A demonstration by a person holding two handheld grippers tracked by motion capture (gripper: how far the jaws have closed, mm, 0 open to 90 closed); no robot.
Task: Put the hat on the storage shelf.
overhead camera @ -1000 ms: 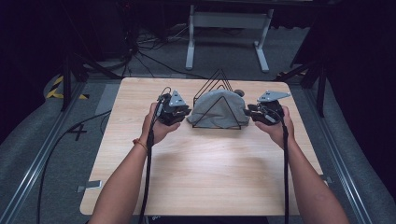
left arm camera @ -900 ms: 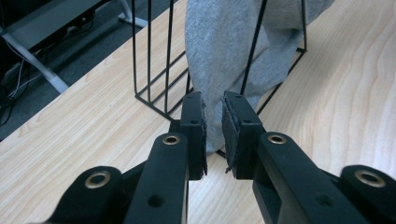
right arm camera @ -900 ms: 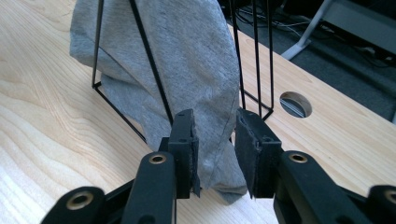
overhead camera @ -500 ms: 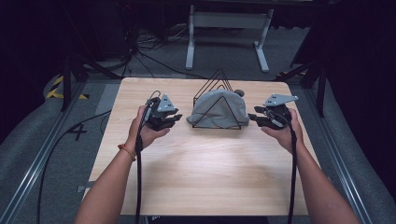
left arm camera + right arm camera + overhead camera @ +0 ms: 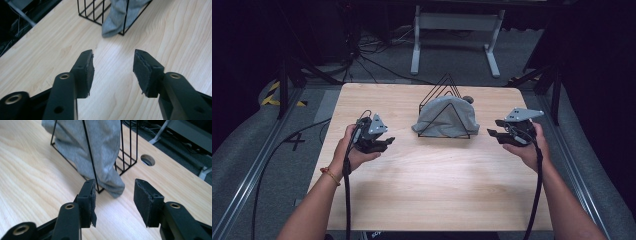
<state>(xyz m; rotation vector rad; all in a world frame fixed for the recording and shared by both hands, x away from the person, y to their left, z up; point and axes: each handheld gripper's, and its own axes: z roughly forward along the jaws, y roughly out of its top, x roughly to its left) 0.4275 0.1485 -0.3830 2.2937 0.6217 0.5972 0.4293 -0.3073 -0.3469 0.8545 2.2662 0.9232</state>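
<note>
Cloth: grey cloth (image 5: 443,118) draped over the black wire rack (image 5: 446,84), hanging down both sides to the table; a corner (image 5: 113,29) spilling out past the wire onto the wood.
Rack: three-cornered, made of thin black wire, standing upright near the middle of the far half of the table.
Table: light wooden table (image 5: 422,185), with a small round hole (image 5: 147,160) near the rack.
Left gripper: left gripper (image 5: 382,143) held in a hand at the left of the rack, apart from it, pointing toward it; jaws just been opening, now standing partly apart; nothing between them but bare wood, pads (image 5: 88,72) touching nothing.
Right gripper: right gripper (image 5: 493,134) held in a hand at the right of the rack, near it but not touching; jaws just been opening, now a fair gap between the pads (image 5: 145,202); nothing held, cloth and wire lying just past the tips.
Cables: one black cable trailing back from each gripper along the arm.
</note>
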